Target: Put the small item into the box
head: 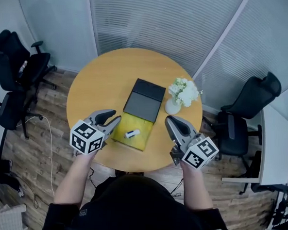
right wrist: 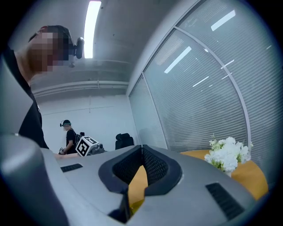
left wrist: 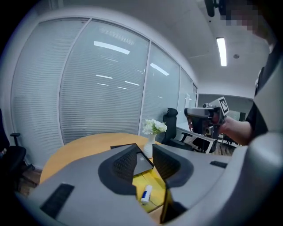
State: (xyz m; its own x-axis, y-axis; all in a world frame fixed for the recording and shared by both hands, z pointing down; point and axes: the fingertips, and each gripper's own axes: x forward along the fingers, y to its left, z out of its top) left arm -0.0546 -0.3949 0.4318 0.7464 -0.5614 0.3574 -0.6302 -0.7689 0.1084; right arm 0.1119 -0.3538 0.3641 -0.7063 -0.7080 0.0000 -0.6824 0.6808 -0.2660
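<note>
An open box lies on the round wooden table (head: 104, 80); its yellow tray (head: 138, 142) is nearest me and its dark lid (head: 144, 100) is folded back beyond it. A small white item (head: 132, 133) lies inside the tray. My left gripper (head: 113, 118) hovers just left of the tray, open and empty. In the left gripper view the item (left wrist: 146, 194) and the yellow tray (left wrist: 155, 175) show below the left gripper (left wrist: 145, 150). My right gripper (head: 169, 120) hangs to the right of the box, shut on nothing, its tips together in the right gripper view (right wrist: 142, 148).
A white vase of flowers (head: 182, 94) stands close to the box's right side, just beyond the right gripper. Black office chairs (head: 15, 65) stand left of the table, another chair (head: 241, 123) and a white desk (head: 273, 144) on the right. Glass walls with blinds run behind.
</note>
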